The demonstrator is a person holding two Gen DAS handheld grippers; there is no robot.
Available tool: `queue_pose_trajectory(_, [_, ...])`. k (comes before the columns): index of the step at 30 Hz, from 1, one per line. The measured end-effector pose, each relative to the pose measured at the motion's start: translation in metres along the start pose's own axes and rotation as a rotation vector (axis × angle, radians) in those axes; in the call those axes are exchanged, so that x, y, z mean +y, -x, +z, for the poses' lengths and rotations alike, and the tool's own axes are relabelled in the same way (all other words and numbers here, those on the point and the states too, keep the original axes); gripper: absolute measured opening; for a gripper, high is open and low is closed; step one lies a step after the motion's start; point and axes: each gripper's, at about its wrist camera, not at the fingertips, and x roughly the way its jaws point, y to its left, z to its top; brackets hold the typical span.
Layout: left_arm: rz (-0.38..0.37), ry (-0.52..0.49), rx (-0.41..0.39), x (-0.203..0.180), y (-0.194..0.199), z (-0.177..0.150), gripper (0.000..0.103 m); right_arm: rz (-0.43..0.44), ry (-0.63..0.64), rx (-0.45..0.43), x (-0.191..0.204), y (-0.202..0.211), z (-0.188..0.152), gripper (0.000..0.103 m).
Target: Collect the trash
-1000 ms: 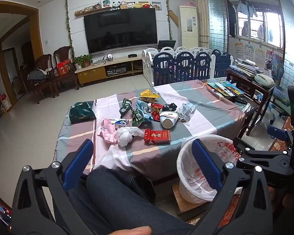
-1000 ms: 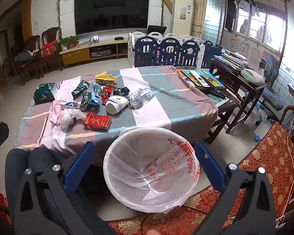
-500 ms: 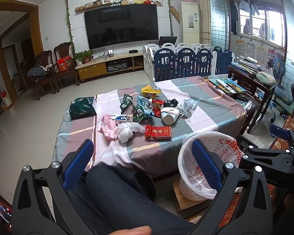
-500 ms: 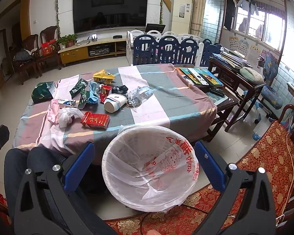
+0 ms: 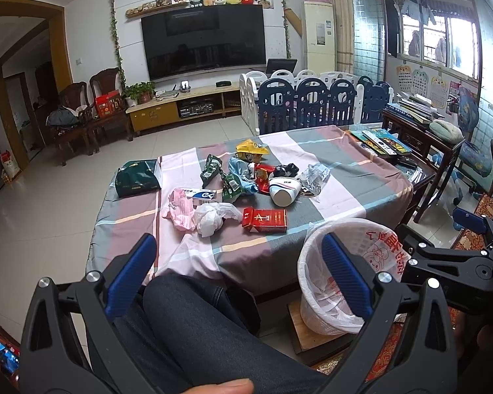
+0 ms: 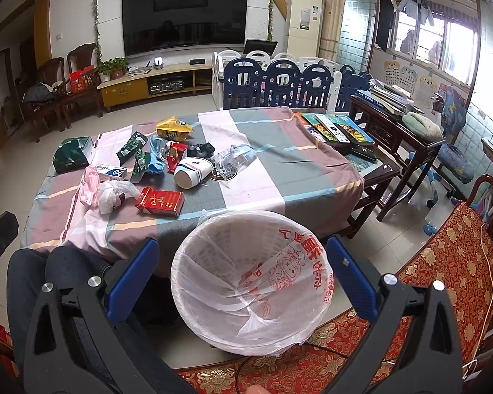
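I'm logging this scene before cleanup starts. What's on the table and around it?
Bin: 1, white with clear liner, on the floor at the table's near edge
Red box: 1, red, near edge of table
Paper cup: 1, white, on its side, mid-table
White bag: 1, crumpled, left of the red box
Pink bag: 1, pink, left of the white bag
Yellow wrapper: 1, far side of pile
Green pouch: 1, dark green, table's left end
Books: several, colourful, table's right end
Left gripper: open, empty
Right gripper: open, empty

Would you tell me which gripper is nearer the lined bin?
Right. The right gripper hangs directly over the lined bin; the left gripper sits above the person's lap, bin off to its right.
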Motion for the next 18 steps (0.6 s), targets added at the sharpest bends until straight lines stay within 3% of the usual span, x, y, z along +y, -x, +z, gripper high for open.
queue_pose_trajectory(18, [-0.005, 0.007, 0.014, -0.0014, -0.0040, -0.0038, 0.100, -0.003, -0.003, 0.008, -0.0023, -0.0024, -0.0022, 0.100])
